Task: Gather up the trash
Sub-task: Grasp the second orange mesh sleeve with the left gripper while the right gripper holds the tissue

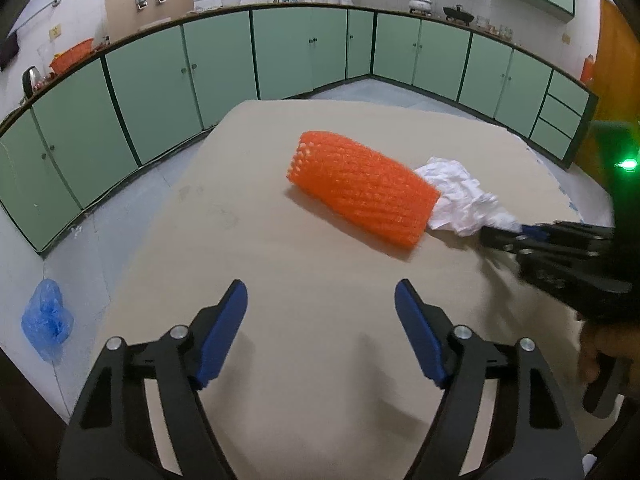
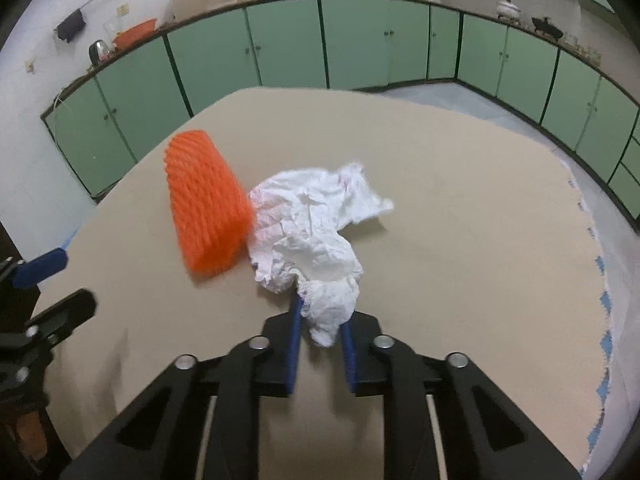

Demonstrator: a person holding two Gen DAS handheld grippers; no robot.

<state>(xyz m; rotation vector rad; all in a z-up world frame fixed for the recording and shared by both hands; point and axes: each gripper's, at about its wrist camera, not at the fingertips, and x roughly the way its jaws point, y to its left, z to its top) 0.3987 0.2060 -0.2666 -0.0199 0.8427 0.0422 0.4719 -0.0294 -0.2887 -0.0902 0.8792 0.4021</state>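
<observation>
An orange foam net sleeve (image 1: 362, 189) lies on its side on the beige table (image 1: 280, 264); it also shows in the right wrist view (image 2: 206, 206). A crumpled white paper (image 2: 308, 224) lies against its right end and shows in the left wrist view (image 1: 460, 200). My right gripper (image 2: 322, 312) is shut on the near end of the paper, and it appears at the right of the left wrist view (image 1: 500, 236). My left gripper (image 1: 321, 300) is open and empty, above bare table in front of the sleeve.
Green cabinets (image 1: 224, 64) ring the room beyond the table. A blue plastic bag (image 1: 46, 320) lies on the floor at the left. The table's right edge (image 2: 600, 280) is ragged with blue bits. My left gripper's fingers (image 2: 40, 268) show at the left of the right wrist view.
</observation>
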